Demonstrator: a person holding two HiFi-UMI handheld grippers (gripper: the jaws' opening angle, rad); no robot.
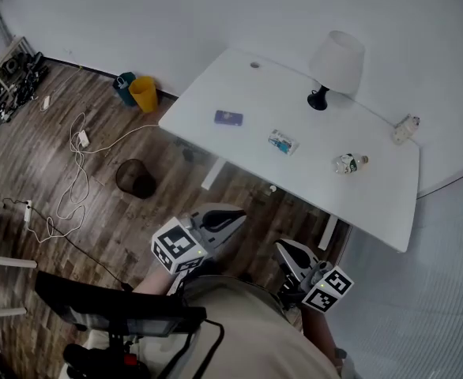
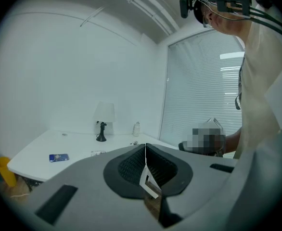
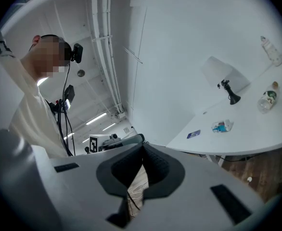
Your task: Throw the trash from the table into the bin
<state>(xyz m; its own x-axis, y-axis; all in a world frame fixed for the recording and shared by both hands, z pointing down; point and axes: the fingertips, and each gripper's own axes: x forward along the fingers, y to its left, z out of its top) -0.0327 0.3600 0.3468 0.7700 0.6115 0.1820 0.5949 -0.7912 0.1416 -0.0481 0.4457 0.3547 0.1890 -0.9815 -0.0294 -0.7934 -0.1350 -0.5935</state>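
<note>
On the white table (image 1: 239, 89) lie a blue packet (image 1: 228, 118), a crumpled blue-and-white wrapper (image 1: 282, 141) and a crushed clear bottle (image 1: 348, 163). A black mesh bin (image 1: 135, 178) stands on the wooden floor left of the table. My left gripper (image 1: 230, 218) and right gripper (image 1: 283, 249) hang short of the table's near edge, both pointing toward it. Each is shut with nothing between its jaws. The left gripper view shows its jaws (image 2: 146, 146) meeting, with the packet (image 2: 58, 157) far beyond. The right gripper (image 3: 142, 146) faces the wrapper (image 3: 222, 126) and bottle (image 3: 267, 98).
A white-shaded lamp (image 1: 334, 65) and a small upright bottle (image 1: 406, 129) stand at the table's far side. A yellow bin (image 1: 144, 93) sits by the wall. White cables (image 1: 77, 172) trail across the floor beside the mesh bin. A black stand (image 1: 113, 310) is at my lower left.
</note>
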